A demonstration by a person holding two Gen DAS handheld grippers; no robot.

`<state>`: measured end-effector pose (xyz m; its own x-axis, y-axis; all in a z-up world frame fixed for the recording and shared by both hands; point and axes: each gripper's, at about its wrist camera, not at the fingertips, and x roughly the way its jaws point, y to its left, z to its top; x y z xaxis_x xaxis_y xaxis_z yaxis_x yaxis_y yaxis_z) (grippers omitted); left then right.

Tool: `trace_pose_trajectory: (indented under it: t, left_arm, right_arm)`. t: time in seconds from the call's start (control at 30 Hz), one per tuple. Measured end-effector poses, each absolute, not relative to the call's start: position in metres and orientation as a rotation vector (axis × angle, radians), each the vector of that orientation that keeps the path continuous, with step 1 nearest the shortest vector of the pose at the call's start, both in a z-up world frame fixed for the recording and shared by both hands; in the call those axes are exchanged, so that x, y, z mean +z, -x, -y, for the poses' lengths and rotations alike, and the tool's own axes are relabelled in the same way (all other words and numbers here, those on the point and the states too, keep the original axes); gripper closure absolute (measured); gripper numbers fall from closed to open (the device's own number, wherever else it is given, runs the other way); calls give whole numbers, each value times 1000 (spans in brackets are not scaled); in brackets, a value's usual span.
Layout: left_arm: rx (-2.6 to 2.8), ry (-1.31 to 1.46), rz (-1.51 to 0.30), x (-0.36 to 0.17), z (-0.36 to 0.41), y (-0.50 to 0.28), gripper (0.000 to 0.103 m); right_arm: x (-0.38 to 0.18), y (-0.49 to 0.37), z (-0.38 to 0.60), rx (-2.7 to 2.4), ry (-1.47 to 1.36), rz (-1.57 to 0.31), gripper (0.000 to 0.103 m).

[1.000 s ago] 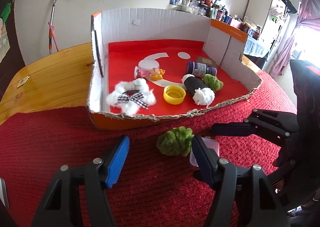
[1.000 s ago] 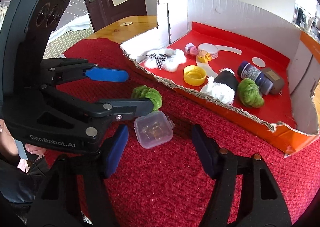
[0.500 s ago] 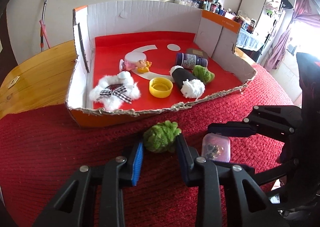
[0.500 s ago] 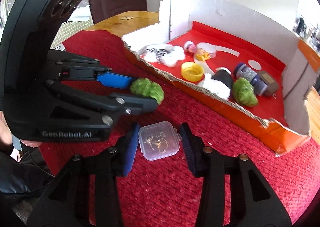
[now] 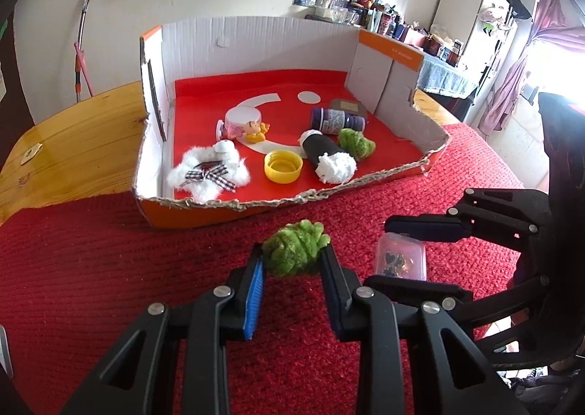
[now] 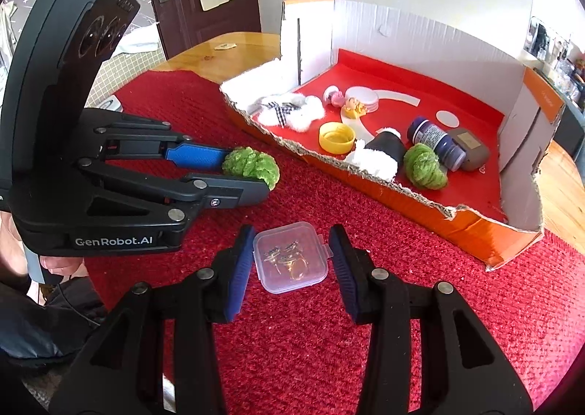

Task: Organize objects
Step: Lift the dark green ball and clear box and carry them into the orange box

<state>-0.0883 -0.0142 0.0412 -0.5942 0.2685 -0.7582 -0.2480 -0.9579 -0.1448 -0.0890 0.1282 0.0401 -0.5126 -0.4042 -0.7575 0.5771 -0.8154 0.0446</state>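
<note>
My left gripper (image 5: 292,261) is shut on a green fuzzy ball (image 5: 294,250), held just above the red cloth in front of the cardboard box (image 5: 256,38); the ball also shows in the right wrist view (image 6: 252,166). My right gripper (image 6: 290,254) is closed around a small clear plastic case (image 6: 290,256) of trinkets on the cloth; both pads touch its sides. The case also shows in the left wrist view (image 5: 402,257). The box (image 6: 420,34) has a red floor.
In the box lie a white fluffy bow (image 5: 208,173), a yellow cap (image 5: 283,166), a black-and-white roll (image 5: 325,155), another green ball (image 5: 354,144), a purple bottle (image 5: 334,119) and a pink toy (image 5: 241,124). Wooden table (image 5: 69,144) lies left of the cloth.
Both grippers closed in from wide open: the left onto the green ball, the right onto the clear case. The left gripper has lifted slightly with the ball.
</note>
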Motion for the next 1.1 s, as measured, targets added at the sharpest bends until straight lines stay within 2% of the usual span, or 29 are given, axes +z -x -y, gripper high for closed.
trace_pose_trajectory:
  t: [0.6, 1.1]
  left_arm:
    - [2609, 1132, 31, 72, 14, 86, 72]
    - [2610, 1157, 43, 79, 9, 132, 72]
  right_arm:
    - [80, 85, -141, -2289, -993, -131, 63]
    - [93, 127, -160, -2325, -1004, -73, 63]
